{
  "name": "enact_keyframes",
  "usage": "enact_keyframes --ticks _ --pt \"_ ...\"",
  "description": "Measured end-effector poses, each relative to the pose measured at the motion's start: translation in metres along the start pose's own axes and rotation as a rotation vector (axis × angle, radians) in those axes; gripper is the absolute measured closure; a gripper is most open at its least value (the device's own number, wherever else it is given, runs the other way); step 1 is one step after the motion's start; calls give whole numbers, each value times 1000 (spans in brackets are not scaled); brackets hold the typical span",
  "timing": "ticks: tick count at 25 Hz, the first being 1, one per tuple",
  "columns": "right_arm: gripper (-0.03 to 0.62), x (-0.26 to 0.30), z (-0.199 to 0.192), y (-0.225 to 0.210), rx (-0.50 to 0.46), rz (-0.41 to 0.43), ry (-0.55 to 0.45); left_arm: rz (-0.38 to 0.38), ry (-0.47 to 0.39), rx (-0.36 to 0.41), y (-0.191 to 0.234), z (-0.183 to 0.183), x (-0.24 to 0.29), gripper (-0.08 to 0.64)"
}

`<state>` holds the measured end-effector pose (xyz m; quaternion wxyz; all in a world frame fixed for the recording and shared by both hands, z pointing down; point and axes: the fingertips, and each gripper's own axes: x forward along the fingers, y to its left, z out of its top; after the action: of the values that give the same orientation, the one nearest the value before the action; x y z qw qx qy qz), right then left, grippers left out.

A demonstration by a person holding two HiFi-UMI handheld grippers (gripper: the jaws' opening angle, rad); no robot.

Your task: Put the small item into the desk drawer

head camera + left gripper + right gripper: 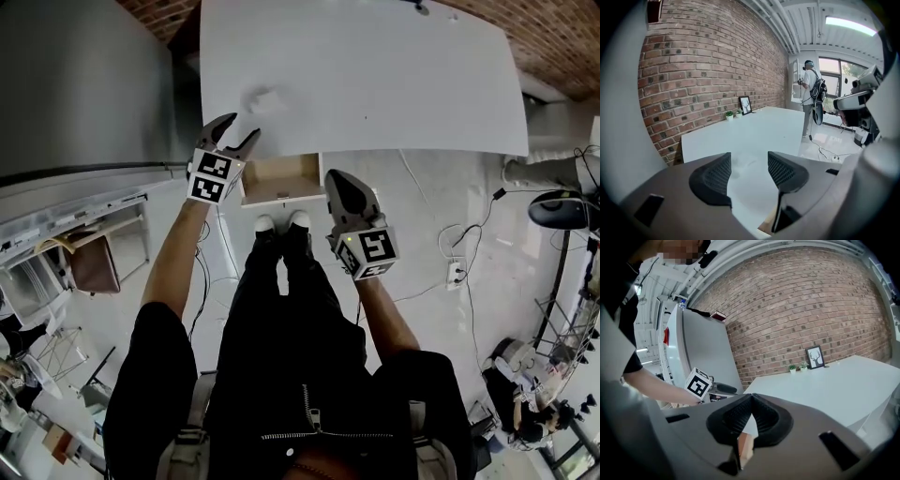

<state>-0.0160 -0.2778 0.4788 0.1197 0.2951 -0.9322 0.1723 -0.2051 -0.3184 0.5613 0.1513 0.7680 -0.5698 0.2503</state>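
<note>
Brick wall [708, 70] behind a white counter [394, 84]. Drawer [281, 200] hangs open at the counter's near edge, nothing seen inside. Small item [265, 100], pale, lies on the counter just beyond the drawer. Left gripper [244, 125] sits between drawer and item, fingers spread and empty. Right gripper [336, 178] is beside the drawer's right wall, fingers pressed together on nothing.

Risk: the item is white on white and looks soft. The fingers may close short or nudge it away from the drawer.

Count: one item, one drawer, two grippers.

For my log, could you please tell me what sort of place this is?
Probably an office or studio: a red brick wall, a white desk with an open wooden drawer, a small framed picture.
</note>
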Motion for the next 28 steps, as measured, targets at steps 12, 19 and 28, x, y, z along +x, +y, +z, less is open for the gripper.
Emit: enact_keyframes --ticks 12,19,28 --pt "586 -13 -35 -15 25 -85 62 -116 193 240 2 -14 60 308" --pt "586 -23 -50 -18 61 -117 78 -126 293 378 14 -23 97 331" --pt "586 -31 -57 -16 73 -168 81 -160 447 428 17 -59 124 341"
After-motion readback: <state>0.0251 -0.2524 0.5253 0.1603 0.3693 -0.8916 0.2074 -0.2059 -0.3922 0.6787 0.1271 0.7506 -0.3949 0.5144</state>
